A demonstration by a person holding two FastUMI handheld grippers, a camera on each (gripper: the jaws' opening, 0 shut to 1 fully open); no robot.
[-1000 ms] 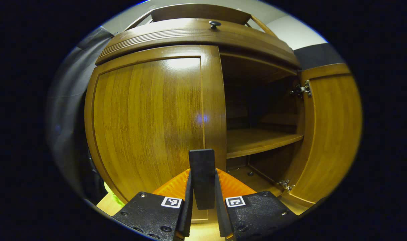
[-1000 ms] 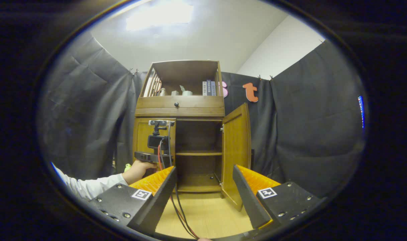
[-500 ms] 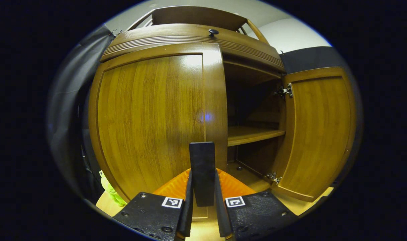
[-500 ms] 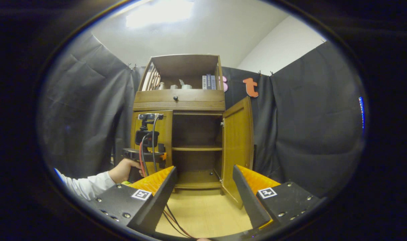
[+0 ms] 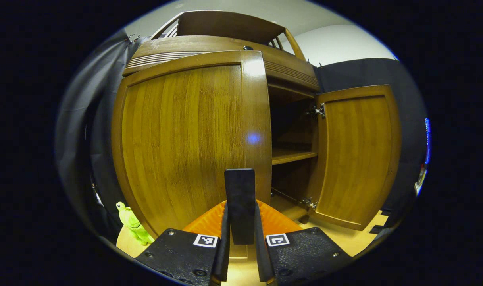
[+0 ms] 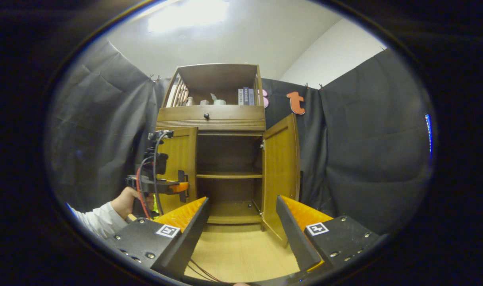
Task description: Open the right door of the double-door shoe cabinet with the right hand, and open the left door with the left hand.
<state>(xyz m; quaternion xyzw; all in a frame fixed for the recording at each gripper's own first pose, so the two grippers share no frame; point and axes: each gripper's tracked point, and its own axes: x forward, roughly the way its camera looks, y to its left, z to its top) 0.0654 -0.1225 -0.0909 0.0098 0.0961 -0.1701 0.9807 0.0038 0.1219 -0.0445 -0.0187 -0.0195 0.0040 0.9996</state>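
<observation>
The brown wooden shoe cabinet (image 6: 211, 119) stands against the booth wall. Its right door (image 6: 281, 171) is swung wide open, showing an inner shelf (image 6: 229, 175). The left door (image 6: 181, 167) stands partly open. In the left gripper view this left door (image 5: 185, 139) is close up, and my left gripper (image 5: 240, 210) is shut on its upright black handle (image 5: 239, 186). The right door (image 5: 356, 155) hangs open beyond it. My right gripper (image 6: 243, 206) is open, well back from the cabinet, with nothing between its fingers. From there the left gripper (image 6: 181, 186) is at the left door's edge, held by a hand (image 6: 126, 198).
A green plush toy (image 5: 132, 224) sits on the light wooden floor (image 6: 241, 254) by the cabinet's left side. A drawer with a dark knob (image 6: 206, 115) and an upper shelf with books (image 6: 245, 96) top the cabinet. Black cloth walls surround it.
The left door has swung outward with my left gripper shut on its handle, moving leftward. The right gripper has stayed open, nearly still.
</observation>
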